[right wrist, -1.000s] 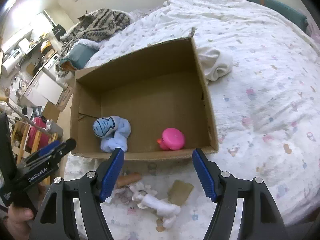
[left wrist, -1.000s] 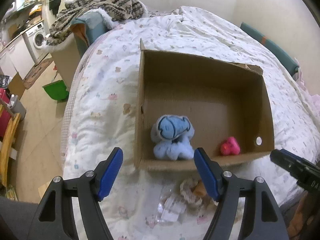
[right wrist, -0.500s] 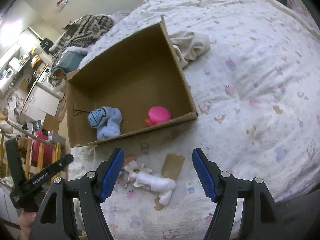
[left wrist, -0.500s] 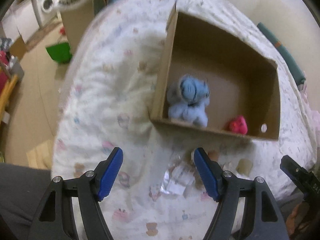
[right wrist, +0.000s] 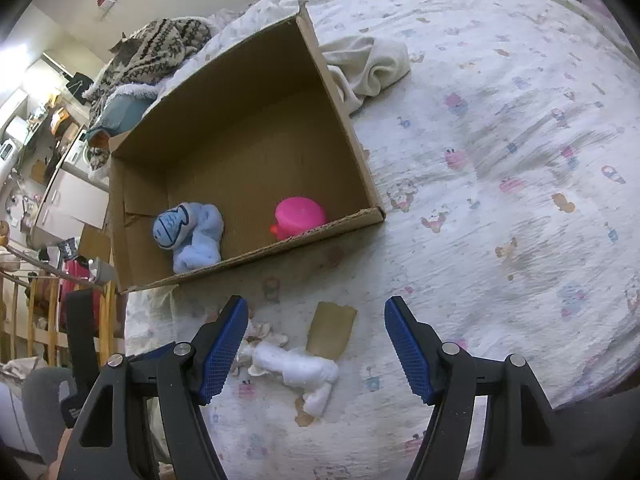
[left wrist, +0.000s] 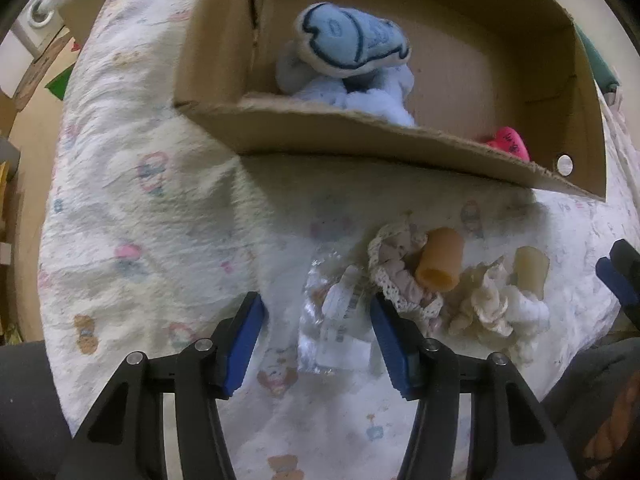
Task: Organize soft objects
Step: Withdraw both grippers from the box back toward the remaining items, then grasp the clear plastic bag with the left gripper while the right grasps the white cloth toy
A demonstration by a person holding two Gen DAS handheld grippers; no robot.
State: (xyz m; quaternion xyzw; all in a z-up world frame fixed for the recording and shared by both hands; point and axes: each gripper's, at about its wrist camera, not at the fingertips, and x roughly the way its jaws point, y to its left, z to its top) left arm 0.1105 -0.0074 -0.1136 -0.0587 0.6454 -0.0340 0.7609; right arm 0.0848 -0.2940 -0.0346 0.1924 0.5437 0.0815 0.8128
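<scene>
Currently, the cardboard box (right wrist: pixel 256 152) on the bed quilt (right wrist: pixel 500 152) holds two items: a blue plush toy (right wrist: pixel 190 236) near its left wall and a pink soft toy (right wrist: pixel 298 216) against the near wall. Outside, just before the near wall, a cluster remains: a clear plastic packet (left wrist: pixel 336 320), a lace-trimmed fabric piece (left wrist: pixel 396 268), an orange foam tube (left wrist: pixel 440 266), a pale tube (left wrist: pixel 530 270) and a white ruffled cloth (left wrist: pixel 496 308). The left gripper (left wrist: pixel 316 338) hangs over the packet, jaws spread wide, holding nothing. The right gripper (right wrist: pixel 316 346) is likewise wide open and empty above the white cloth. Judged under half complete.
</scene>
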